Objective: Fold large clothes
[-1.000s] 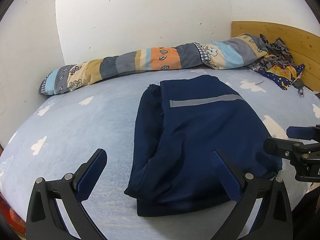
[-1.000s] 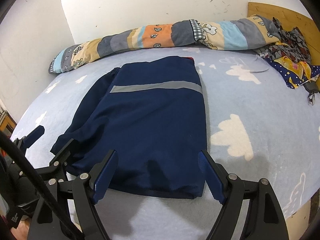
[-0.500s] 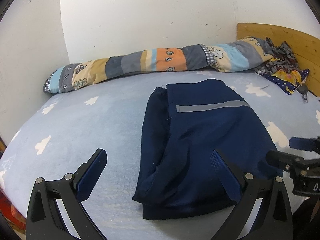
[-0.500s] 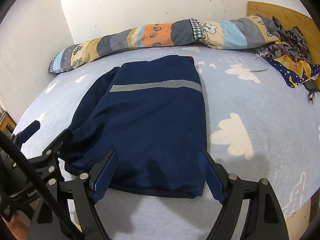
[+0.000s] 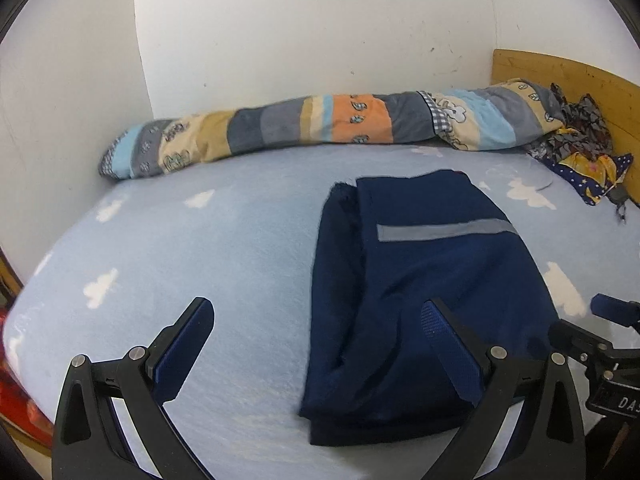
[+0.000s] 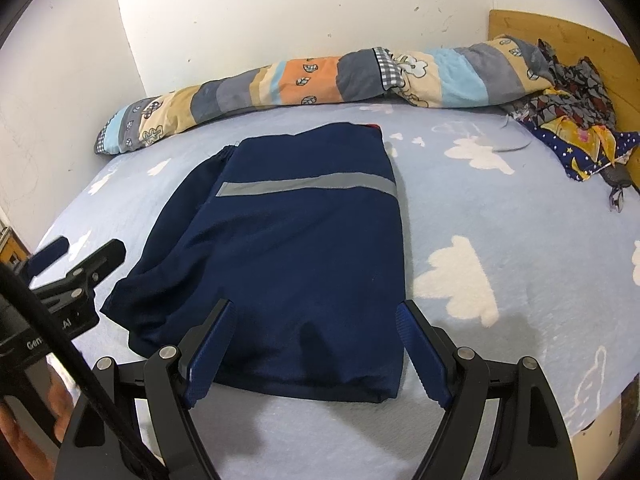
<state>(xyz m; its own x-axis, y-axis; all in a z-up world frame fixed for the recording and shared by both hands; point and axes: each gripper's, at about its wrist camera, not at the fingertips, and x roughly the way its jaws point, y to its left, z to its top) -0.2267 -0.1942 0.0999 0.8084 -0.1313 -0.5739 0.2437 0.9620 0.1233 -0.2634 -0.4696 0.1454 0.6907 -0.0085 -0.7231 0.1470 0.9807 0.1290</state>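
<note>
**Folded garment lies flat, both grippers free**

The navy garment [image 6: 288, 248] lies folded on the cloud-print sheet [image 6: 500, 240], grey stripe uppermost. The left gripper [image 5: 316, 344] and right gripper [image 6: 316, 344] hover at its near edge, jaws spread wide, holding nothing.

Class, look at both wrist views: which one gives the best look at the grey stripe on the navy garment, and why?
The right wrist view. There the grey stripe runs nearly centred and unobstructed across the navy garment. In the left wrist view the stripe sits off to the right and looks shorter.
</note>
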